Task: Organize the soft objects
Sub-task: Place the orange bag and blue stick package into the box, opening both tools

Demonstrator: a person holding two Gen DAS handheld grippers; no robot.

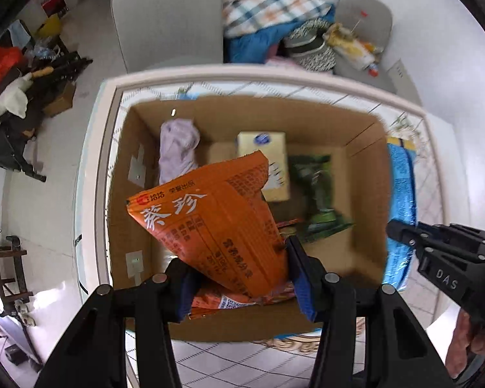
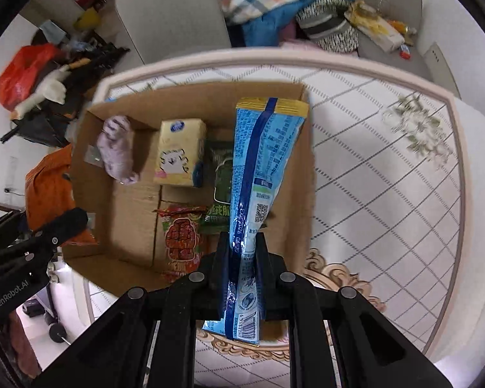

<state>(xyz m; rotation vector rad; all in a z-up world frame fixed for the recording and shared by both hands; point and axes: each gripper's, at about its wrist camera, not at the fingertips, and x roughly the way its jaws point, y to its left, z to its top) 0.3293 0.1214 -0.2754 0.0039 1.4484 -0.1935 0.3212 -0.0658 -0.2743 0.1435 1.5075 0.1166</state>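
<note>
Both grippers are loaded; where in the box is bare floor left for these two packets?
Bare cardboard box floor lies front-left, bordered by lilac cloth, tissue pack and red snack packet. The right half, around green packet, is crowded.

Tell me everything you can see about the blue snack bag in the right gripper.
The blue snack bag is a long, glossy plastic pouch with a dark blue back seam, yellow top edge, white print, a QR code and a barcode at its near end. The right gripper clamps its lower part, holding it lengthwise over the cardboard box, above the green packet.
</note>
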